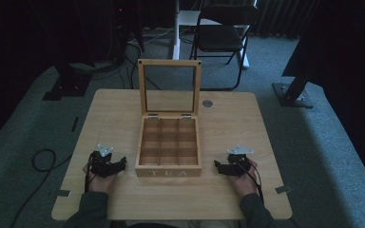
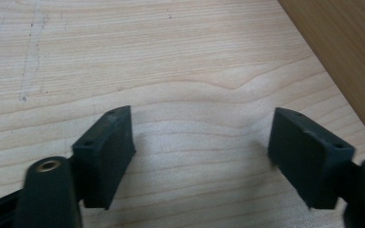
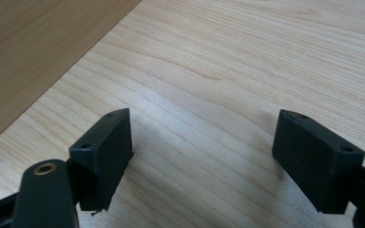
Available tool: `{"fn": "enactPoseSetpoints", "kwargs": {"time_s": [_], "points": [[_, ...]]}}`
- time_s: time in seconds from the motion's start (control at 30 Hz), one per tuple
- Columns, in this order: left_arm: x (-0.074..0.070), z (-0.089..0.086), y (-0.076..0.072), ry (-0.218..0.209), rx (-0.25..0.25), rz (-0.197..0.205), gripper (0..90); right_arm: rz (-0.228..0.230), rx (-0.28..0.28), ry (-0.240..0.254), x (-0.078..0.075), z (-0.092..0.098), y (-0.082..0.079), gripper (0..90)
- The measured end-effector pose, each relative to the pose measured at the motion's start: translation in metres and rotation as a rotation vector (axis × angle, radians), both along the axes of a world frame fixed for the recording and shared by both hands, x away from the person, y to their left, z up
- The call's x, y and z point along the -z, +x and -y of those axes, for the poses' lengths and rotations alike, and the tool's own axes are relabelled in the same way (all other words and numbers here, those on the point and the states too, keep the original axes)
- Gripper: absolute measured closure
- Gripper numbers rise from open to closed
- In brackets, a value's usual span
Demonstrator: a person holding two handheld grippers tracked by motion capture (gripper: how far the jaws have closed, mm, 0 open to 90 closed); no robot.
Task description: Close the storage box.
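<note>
A wooden tea box (image 1: 169,147) marked TEA stands open in the middle of the table, its glass-paned lid (image 1: 169,88) upright at the back and its compartments bare. My left gripper (image 1: 119,165) rests low on the table just left of the box, jaws wide apart with nothing between them; in the left gripper view (image 2: 202,147) the box wall (image 2: 347,52) shows at the upper right. My right gripper (image 1: 217,164) sits just right of the box, also open and empty; in the right gripper view (image 3: 202,147) the box wall (image 3: 38,47) fills the upper left.
The light wooden table (image 1: 228,123) has a small round grommet (image 1: 207,103) behind the box. A folding chair (image 1: 223,33) and stand bases (image 1: 292,92) stand on the carpet beyond. Cables (image 1: 40,159) lie on the floor at left.
</note>
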State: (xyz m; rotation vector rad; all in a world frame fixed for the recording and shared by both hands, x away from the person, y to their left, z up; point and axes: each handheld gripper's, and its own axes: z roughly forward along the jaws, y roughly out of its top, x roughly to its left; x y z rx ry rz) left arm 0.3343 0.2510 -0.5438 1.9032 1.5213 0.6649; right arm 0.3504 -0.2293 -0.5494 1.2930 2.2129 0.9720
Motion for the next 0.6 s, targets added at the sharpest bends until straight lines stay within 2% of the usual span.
{"fn": "enactPoseSetpoints", "kwargs": {"time_s": [0.03,0.13,0.23,0.37,0.47,0.6], "points": [[0.000,-0.001,0.000,0.000,0.003,0.002,31.4,0.000,-0.003,0.000,0.000,0.000,0.000,23.7],[-0.002,-0.002,0.000,-0.001,0.005,-0.011,37.2,-0.003,-0.016,-0.006,-0.004,0.000,-0.002,45.1],[-0.004,-0.004,0.001,-0.020,0.000,-0.016,40.2,-0.013,-0.030,-0.004,-0.008,-0.001,-0.004,48.2],[-0.007,-0.004,0.001,-0.026,0.004,-0.009,39.9,0.013,-0.053,0.003,-0.020,-0.007,-0.003,48.5],[-0.011,-0.005,0.003,-0.029,0.025,0.002,39.7,0.031,-0.068,0.011,-0.031,-0.011,0.003,49.4],[-0.019,-0.006,0.007,-0.054,0.039,0.014,40.2,0.047,-0.087,0.021,-0.046,-0.016,0.013,53.1]]}}
